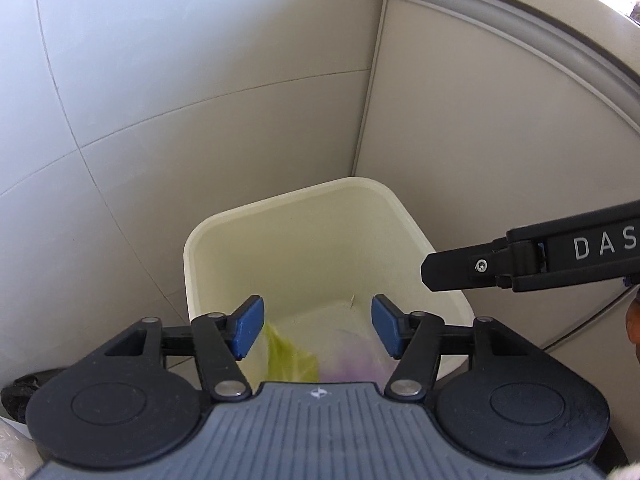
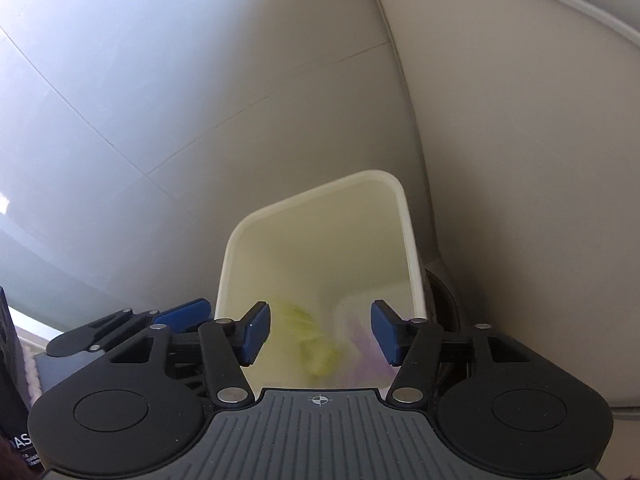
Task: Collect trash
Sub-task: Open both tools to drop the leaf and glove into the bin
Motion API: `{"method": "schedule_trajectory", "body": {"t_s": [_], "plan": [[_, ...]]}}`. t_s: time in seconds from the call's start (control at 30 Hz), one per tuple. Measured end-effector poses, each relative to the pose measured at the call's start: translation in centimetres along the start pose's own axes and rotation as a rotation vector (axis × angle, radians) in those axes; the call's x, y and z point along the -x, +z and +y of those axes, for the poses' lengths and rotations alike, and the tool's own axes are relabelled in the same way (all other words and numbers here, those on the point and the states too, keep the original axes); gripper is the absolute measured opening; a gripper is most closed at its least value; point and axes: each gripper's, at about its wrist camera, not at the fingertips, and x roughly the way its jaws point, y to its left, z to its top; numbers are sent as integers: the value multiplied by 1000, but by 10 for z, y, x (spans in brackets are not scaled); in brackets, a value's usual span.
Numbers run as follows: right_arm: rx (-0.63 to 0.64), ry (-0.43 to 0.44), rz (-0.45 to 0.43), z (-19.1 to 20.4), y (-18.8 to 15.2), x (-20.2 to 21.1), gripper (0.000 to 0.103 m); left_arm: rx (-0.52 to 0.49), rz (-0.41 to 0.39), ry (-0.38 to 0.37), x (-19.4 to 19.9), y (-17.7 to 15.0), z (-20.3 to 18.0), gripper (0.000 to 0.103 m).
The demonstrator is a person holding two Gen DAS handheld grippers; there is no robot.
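Observation:
A cream plastic trash bin (image 1: 208, 236) stands on the tiled floor beside a cabinet; it also shows in the right wrist view (image 2: 240, 236). Inside lie a green leaf scrap (image 1: 290, 360) and a pale purple scrap (image 1: 352, 364); in the right wrist view the green scrap (image 2: 316, 344) and purple scrap (image 2: 368, 356) look blurred. My left gripper (image 1: 318, 326) is open and empty above the bin's near side. My right gripper (image 2: 320, 330) is open and empty above the bin. Its black body (image 1: 532, 260) enters the left wrist view from the right.
A beige cabinet side (image 1: 480, 128) rises to the right of the bin. Grey floor tiles (image 1: 180, 80) lie to the left and behind. A dark object (image 1: 16, 396) sits at the lower left edge. The left gripper's blue pad (image 2: 184, 312) shows left of the bin.

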Motion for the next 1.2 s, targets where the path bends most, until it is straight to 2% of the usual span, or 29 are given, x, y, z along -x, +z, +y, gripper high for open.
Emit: {"method": "schedule_trajectory", "body": {"t_s": [0.1,0.3,0.47,0.57,0.73,0.97,1.2], "plan": [[5,-3,-8,1,0,1,59,-13,-9,0,4,-1,-2,64],[2,-4,-19,2,1,8,62,-11,-15,-3,10,-3,-3,67],[10,0,-28,1,1,17,62,-5,-15,-7,30,-11,-6,70],[15,11,-37,2,4,22,67,-2,-14,-13,41,-13,-6,73],[42,23,-52,10,3,40,68,10,-12,-12,52,-13,-2,80],[110,49,-85,20,7,73,78,50,-32,-3,81,-17,3,95],[193,58,-148,32,19,117,84,60,-29,46,93,8,-3,100]]}}
